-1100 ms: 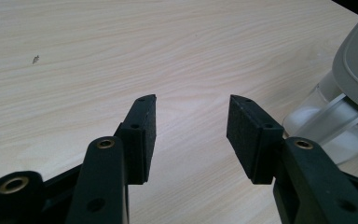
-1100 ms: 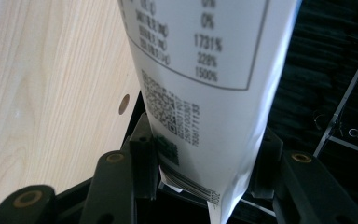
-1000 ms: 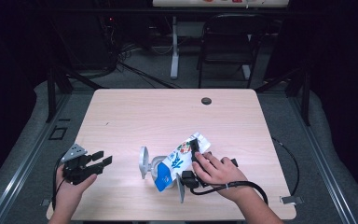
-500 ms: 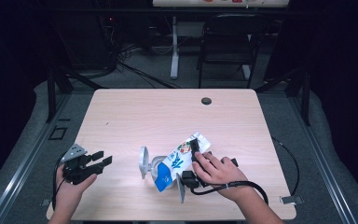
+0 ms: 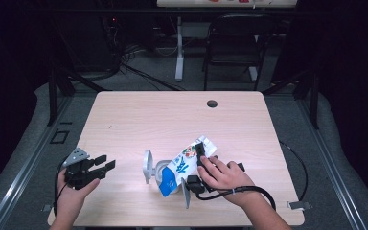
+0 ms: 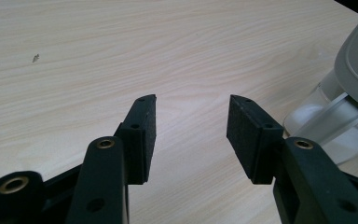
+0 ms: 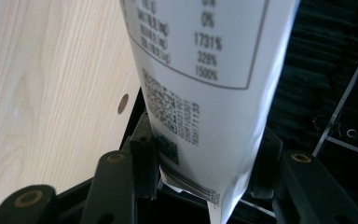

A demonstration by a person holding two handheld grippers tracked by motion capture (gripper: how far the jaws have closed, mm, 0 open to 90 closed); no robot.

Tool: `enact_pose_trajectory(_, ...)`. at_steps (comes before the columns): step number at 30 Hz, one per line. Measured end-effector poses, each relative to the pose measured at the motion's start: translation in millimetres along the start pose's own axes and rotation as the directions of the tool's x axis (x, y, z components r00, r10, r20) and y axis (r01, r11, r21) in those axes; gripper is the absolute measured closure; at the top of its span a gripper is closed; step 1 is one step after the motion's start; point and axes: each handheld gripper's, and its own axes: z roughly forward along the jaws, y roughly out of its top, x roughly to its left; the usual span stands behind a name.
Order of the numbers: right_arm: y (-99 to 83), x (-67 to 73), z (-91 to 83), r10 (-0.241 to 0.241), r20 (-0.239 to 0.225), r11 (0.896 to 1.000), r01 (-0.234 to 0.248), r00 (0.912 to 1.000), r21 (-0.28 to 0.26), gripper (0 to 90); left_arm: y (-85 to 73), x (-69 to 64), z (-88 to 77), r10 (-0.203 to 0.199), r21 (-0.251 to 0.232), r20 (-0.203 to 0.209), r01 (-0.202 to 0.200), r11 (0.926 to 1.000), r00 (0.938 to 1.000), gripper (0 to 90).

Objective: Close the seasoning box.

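Nothing has moved since the earlier frames: your right hand-held gripper [image 5: 197, 168] stays clamped on the pouch [image 5: 184, 164] tipped over the clear container [image 5: 155, 171] near the bench's [image 5: 148, 115] front edge, while your left hand-held gripper [image 5: 106, 164] waits with jaws apart, so the pour looks ongoing.

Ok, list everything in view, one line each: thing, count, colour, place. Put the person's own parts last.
table: one, light wood, centre of the high view.
hole: one, dark, far edge of the table.
pouch: one, white and blue printed, tilted mouth-down over the container, held at its upper end.
container: one, clear with a grey flip lid standing open, near middle of the table.
chair: one, black, beyond the table.
left gripper: one, black, near left, open, holding nothing.
right gripper: one, black, clamped on the pouch.
hands: two, one on each gripper.
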Motion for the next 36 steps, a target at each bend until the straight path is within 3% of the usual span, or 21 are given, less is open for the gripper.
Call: enact_pose_trajectory(36, -0.9, -0.6, -0.1, -0.013, 0.006, 1.000, 0.013, 0.9999, -0.005, 56.7, 0.2, 0.1, -0.1, 0.000, -0.003, 0.000, 0.000, 1.0000, 1.0000, 52.9)
